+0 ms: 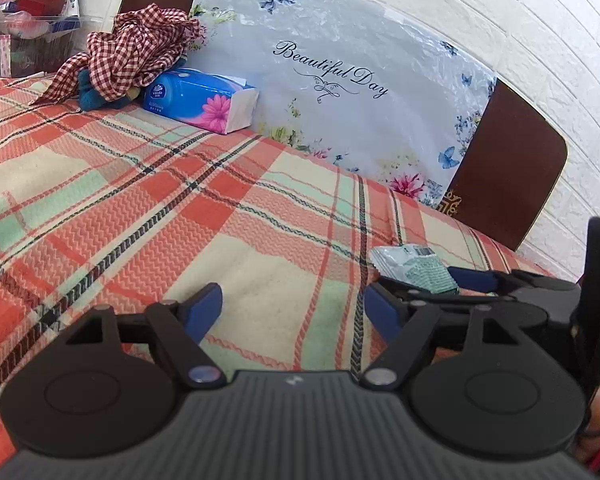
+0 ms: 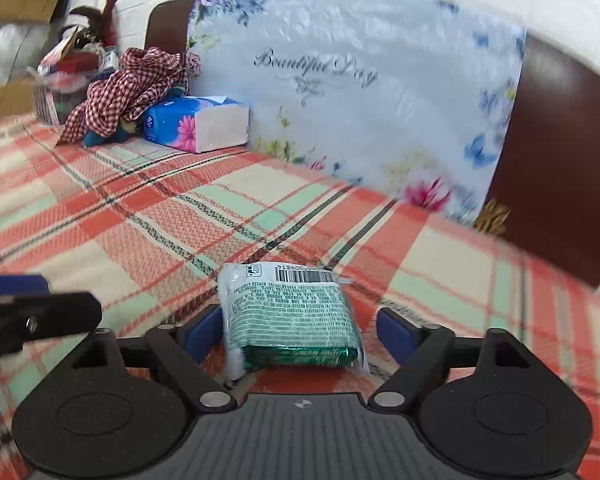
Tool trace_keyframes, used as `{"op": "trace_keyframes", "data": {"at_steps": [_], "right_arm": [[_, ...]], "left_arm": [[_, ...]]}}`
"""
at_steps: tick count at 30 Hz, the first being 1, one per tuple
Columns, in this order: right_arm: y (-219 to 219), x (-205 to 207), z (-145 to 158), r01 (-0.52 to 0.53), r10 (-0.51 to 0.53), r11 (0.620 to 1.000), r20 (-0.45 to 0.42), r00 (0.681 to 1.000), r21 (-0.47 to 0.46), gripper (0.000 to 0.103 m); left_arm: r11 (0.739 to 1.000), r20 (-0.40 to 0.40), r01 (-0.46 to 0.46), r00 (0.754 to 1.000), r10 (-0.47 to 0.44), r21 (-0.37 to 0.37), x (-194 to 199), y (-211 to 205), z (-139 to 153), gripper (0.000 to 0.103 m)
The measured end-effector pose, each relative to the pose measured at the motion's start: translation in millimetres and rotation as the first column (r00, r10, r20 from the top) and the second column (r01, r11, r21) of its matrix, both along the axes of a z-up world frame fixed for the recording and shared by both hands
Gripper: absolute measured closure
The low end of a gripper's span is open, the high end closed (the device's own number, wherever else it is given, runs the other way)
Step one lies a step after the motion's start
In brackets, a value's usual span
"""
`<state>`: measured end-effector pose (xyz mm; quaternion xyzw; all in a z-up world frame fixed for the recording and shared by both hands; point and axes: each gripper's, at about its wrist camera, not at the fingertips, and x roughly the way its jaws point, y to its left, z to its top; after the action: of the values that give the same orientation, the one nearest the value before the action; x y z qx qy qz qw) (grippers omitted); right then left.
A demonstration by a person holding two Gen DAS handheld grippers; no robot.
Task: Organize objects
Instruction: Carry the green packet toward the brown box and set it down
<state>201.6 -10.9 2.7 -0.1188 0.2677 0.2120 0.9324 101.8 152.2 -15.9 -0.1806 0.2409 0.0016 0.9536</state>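
**Green packet between the right fingers, not yet gripped**

Nearest the right wrist camera: a small green-and-white foil-wrapped packet (image 2: 290, 316), barcode end pointing away, lying flat on the red, cream and mint plaid bedspread (image 2: 140, 216) near the headboard end of the bed. Right gripper (image 2: 300, 338) set around it, blue fingers (image 2: 394, 336) spread moderately wide; left pad about touching the wrapper, right pad clear of it, so no grip yet. Left gripper (image 1: 294, 312) just beside, fingers wide and empty over bare bedspread.

Handling, as a judgement: light, slightly squashy, with a slick crinkly wrapper likely to slide under a shallow pinch. Best taken across the two long sides at mid-length, pads well down on the body, away from the thin sealed end flaps.

Room to move: broad open bedspread ahead and to the left. Along the far edge, a white floral panel reading "Beautiful Day" (image 2: 360, 92) against the dark brown headboard (image 2: 560, 152). Toward the far left corner, a blue tissue pack with a pink flower (image 2: 192, 124), touching a crumpled red-and-white checked cloth (image 2: 128, 88).
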Motion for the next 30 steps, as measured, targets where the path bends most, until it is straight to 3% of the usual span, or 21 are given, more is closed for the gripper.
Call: {"op": "trace_keyframes", "data": {"at_steps": [1, 3, 8, 17, 23, 30], "right_arm": [[-4, 1, 1, -0.021, 0.021, 0.999, -0.021, 1.0, 0.024, 0.043], [-8, -5, 0, -0.03, 0.031, 0.999, -0.024, 0.999, 0.025, 0.048], [-31, -36, -2, 0.0, 0.002, 0.999, -0.034, 0.999, 0.047, 0.048], [-88, -109, -3, 0.08, -0.078, 0.996, -0.046, 0.996, 0.05, 0.047], [-121, -144, -4, 0.151, -0.147, 0.986, -0.059, 0.987, 0.071, 0.047], [-125, -149, -5, 0.183, -0.18, 0.981, -0.048, 0.982, 0.063, 0.043]], "left_arm": [[1.0, 0.0, 0.0, 1.0, 0.0, 0.0, 0, 0, 0, 0.023], [1.0, -0.001, 0.0, 1.0, 0.0, 0.007, -1, -1, 0, 0.023], [0.995, -0.031, 0.004, 1.0, -0.001, 0.104, 4, -15, 3, 0.022], [0.961, -0.088, 0.019, 0.996, 0.005, 0.276, 9, -38, 4, 0.021], [0.951, -0.099, 0.022, 0.995, 0.009, 0.307, 9, -43, 3, 0.02], [0.945, -0.108, 0.02, 0.994, 0.016, 0.326, 9, -46, 3, 0.017]]}}
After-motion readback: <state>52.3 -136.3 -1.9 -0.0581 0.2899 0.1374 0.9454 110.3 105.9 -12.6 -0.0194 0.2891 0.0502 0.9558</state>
